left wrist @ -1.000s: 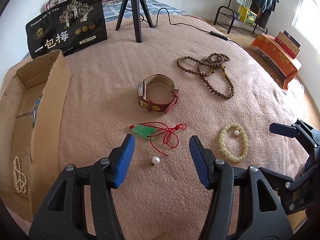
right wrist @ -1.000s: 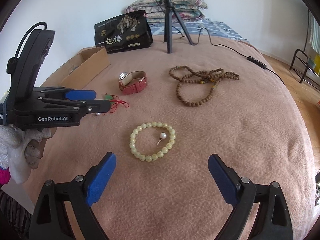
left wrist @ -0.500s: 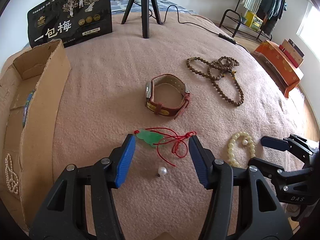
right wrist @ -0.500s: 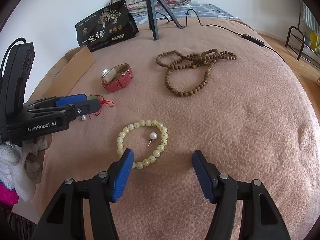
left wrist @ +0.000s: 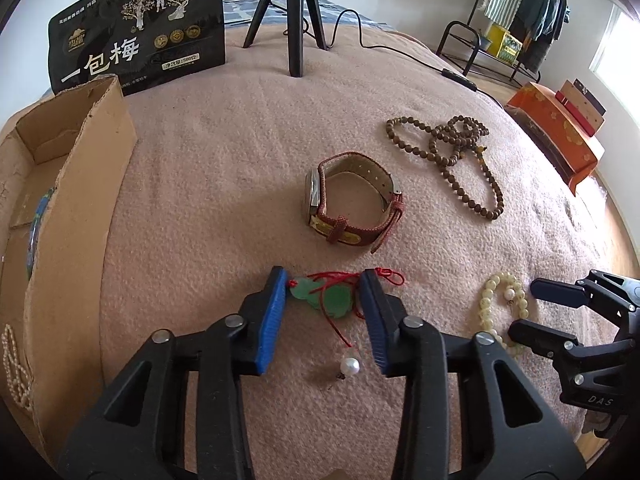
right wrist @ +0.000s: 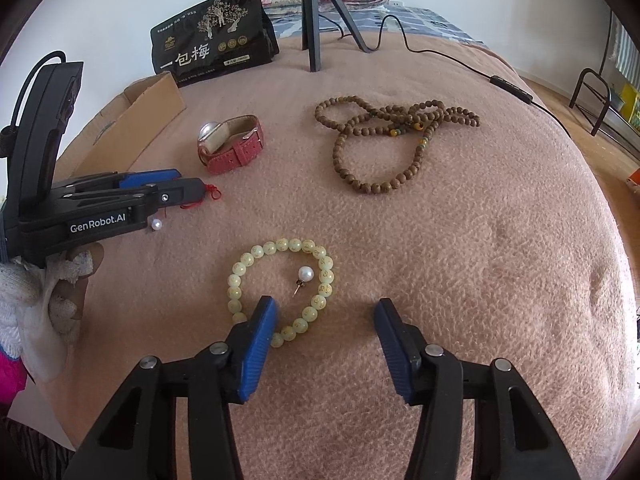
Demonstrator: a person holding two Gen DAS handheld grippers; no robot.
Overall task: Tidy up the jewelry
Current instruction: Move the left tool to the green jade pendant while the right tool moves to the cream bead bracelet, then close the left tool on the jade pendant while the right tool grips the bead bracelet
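On the pink blanket (left wrist: 200, 152), near its front edge, the green jade pendant (left wrist: 334, 300) on its red cord (left wrist: 344, 278) lay between the blue pads of your left claw (left wrist: 322, 312). Its jaws had just been closing around the pendant, yet the pads stood just beside it and not clamped on it. A loose pearl stud (left wrist: 349, 366) lay on the blanket just in front of that claw's body.

Your right claw (right wrist: 326, 336) had also been closing, and its jaws stood apart. Its left pad lay over the near side of the pale yellow bead bracelet (right wrist: 280, 280), which ringed a second pearl stud (right wrist: 305, 273); I cannot tell whether that pad touched the beads.

Farther back sat the red-strapped watch (left wrist: 352, 204), and beside it toward the right edge the brown bead necklace (left wrist: 452, 156). Along the left edge stood the cardboard box (left wrist: 76, 200), a pearl strand (left wrist: 16, 368) inside it. At the far edge stood a black snack bag (left wrist: 136, 28) and a tripod (left wrist: 294, 20).
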